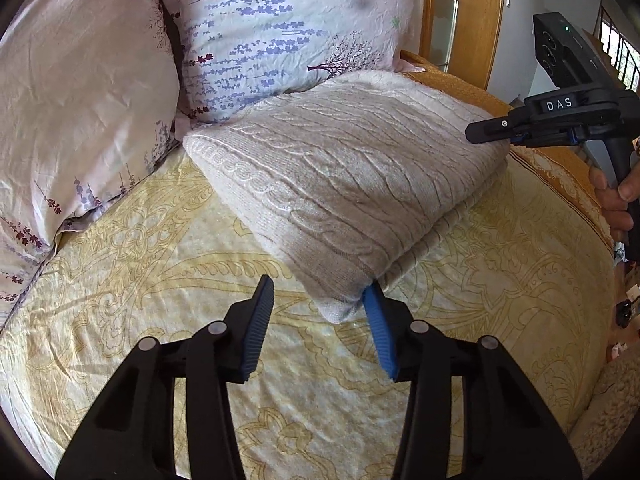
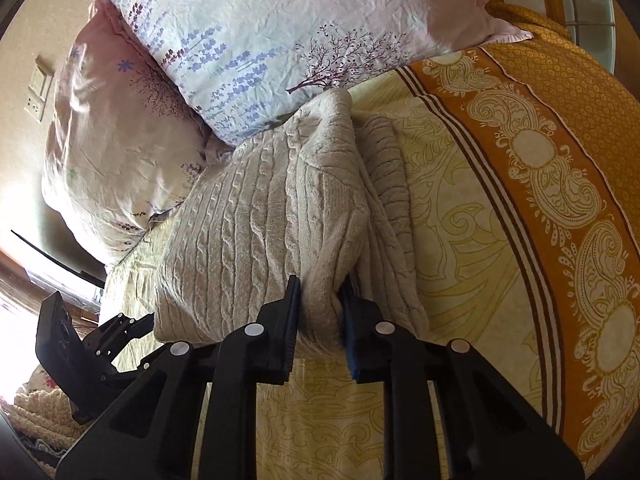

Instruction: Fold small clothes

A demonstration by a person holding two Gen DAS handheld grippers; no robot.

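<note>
A cream cable-knit sweater (image 1: 340, 184) lies folded on the yellow patterned bedspread (image 1: 160, 280). My left gripper (image 1: 320, 296) is open, its jaws on either side of the sweater's near corner, its right finger (image 1: 378, 320) touching the edge. My right gripper (image 2: 320, 304) is shut on a fold of the sweater (image 2: 256, 216) at its near edge, the knit pinched between the pads. The right gripper also shows in the left wrist view (image 1: 492, 130) at the sweater's far right corner. The left gripper shows in the right wrist view (image 2: 128, 328) at the lower left.
Two floral pillows (image 1: 272, 28) (image 1: 76, 112) lie behind the sweater at the head of the bed. An orange paisley border (image 2: 560, 184) runs along the bed's right side. A wooden door frame (image 1: 476, 16) stands behind. A knitted item (image 2: 36, 412) lies at the lower left.
</note>
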